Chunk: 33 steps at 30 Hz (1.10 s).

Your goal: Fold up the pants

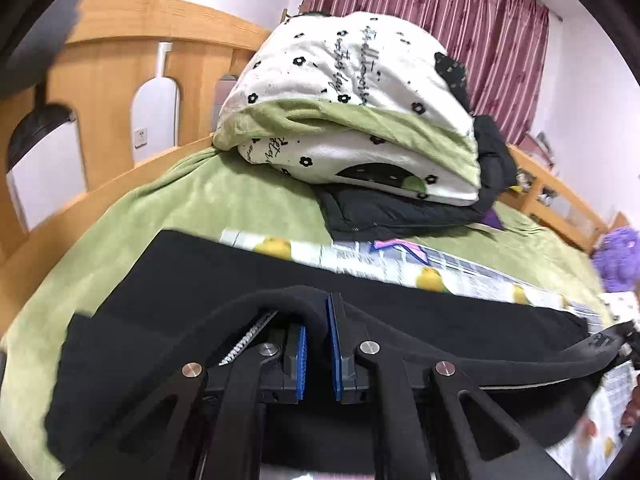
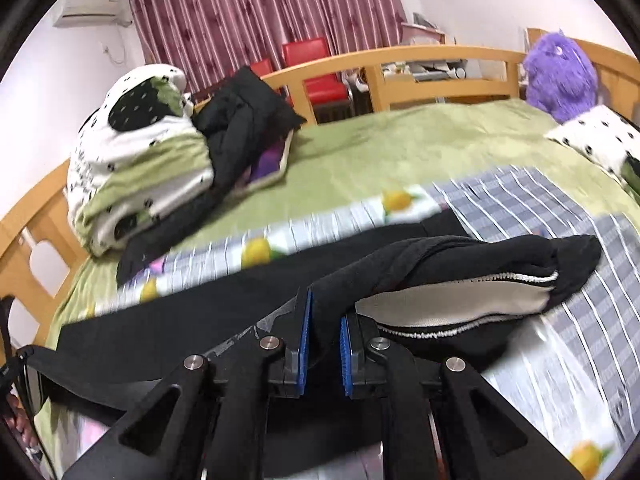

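Now your left tongs (image 1: 317,334) are clamped on a raised fold of the black soft fabric pants (image 1: 208,300), which pass between the blue pads and spread flat ahead of and beneath them on the lemon-print grey checked sheet (image 1: 400,268); your right tongs (image 2: 325,330) likewise pinch the pants (image 2: 420,264), the bunched waistband with its pale lining trailing off to their right; beyond both, a folded white-and-green flower-print quilt (image 1: 340,92) sits on the green bedcover (image 2: 400,148).

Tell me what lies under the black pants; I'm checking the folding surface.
Under the black pants lies a lemon-print checked sheet, spread on the green blanket. The part of the sheet directly beneath the pants is covered and can't be seen.
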Each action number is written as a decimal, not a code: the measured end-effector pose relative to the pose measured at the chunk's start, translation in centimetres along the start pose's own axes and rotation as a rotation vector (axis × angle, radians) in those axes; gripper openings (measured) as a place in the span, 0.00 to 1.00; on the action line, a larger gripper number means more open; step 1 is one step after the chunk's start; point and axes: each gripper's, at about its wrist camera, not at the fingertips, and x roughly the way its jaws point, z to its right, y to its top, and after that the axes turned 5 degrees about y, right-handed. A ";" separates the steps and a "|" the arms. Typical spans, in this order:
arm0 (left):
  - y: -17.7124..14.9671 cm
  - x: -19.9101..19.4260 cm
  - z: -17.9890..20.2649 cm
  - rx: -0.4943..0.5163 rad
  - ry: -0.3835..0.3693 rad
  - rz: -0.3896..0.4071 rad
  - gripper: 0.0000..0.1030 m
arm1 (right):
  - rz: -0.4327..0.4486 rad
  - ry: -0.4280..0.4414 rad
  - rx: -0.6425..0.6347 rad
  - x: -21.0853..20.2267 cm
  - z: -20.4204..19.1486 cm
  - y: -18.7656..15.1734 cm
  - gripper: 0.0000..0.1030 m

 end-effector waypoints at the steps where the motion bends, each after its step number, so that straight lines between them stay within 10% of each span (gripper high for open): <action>1: 0.5 1.3 0.7 0.007 0.010 -0.005 0.10 | -0.001 -0.003 0.005 1.5 -0.1 0.7 0.13; 7: -1.6 4.7 1.7 -0.012 0.048 -0.051 0.69 | -0.092 -0.045 -0.014 6.3 -0.2 -1.9 0.59; 21: -13.6 -0.7 -6.1 -0.229 -0.166 -0.346 0.70 | -0.234 -0.015 0.190 -0.7 5.9 -14.4 0.64; 31: -11.2 5.4 -6.4 -0.432 -0.216 -0.321 0.66 | -0.225 -0.042 0.134 7.1 4.1 -10.9 0.63; 33: -10.7 6.1 -5.3 -0.396 -0.132 -0.308 0.39 | -0.220 -0.116 0.090 7.9 3.3 -10.6 0.23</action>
